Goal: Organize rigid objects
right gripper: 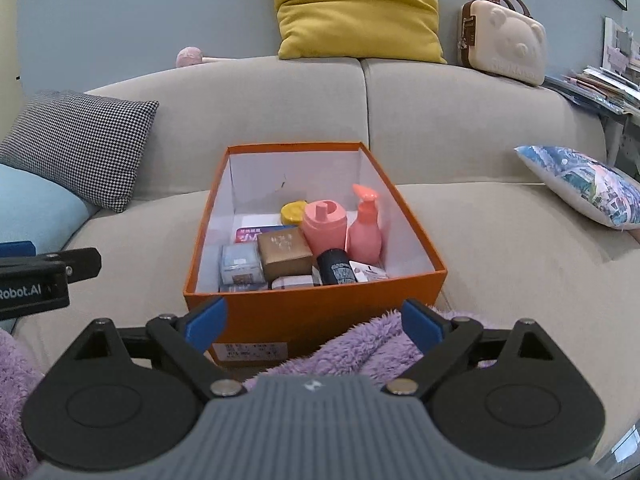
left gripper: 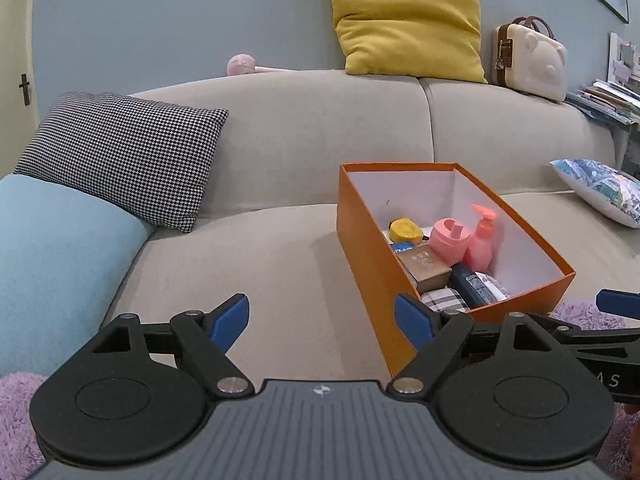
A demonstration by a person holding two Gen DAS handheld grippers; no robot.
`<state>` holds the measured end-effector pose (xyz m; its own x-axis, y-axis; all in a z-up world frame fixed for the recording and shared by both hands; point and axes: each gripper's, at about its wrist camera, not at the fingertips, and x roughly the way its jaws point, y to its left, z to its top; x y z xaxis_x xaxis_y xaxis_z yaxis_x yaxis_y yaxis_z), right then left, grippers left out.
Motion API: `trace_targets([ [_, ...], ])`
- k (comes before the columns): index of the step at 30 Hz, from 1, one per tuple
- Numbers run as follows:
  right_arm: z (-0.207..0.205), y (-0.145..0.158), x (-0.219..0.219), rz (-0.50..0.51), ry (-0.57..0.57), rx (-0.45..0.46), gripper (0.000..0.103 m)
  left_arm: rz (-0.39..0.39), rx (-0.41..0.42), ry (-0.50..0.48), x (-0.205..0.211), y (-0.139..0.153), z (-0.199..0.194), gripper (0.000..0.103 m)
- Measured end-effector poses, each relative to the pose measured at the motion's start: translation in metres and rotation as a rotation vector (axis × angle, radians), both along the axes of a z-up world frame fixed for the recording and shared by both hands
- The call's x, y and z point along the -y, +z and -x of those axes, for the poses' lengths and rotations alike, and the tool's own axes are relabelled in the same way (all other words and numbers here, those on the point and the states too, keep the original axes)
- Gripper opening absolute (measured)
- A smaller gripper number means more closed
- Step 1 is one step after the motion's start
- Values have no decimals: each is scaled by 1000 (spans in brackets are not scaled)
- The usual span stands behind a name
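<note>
An orange box stands on the grey sofa seat. Inside are a pink pump bottle, a pink round container, a yellow round item, a brown carton, a dark bottle and other small packs. My left gripper is open and empty, left of the box's near corner. My right gripper is open and empty, just in front of the box's near wall.
A houndstooth cushion and a light blue armrest lie left. A yellow cushion, a cream bear case and a pink toy sit on the sofa back. A printed cushion lies right. Purple fluffy fabric lies below the box.
</note>
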<state>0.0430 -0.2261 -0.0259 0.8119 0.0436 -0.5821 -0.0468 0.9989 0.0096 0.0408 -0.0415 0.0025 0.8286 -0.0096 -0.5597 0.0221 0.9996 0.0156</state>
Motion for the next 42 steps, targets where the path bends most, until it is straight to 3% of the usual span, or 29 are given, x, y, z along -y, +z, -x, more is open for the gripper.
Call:
trace_targets([
  [42, 4, -1, -10, 25, 14, -5, 94, 21, -28, 9, -7, -2, -2, 97],
])
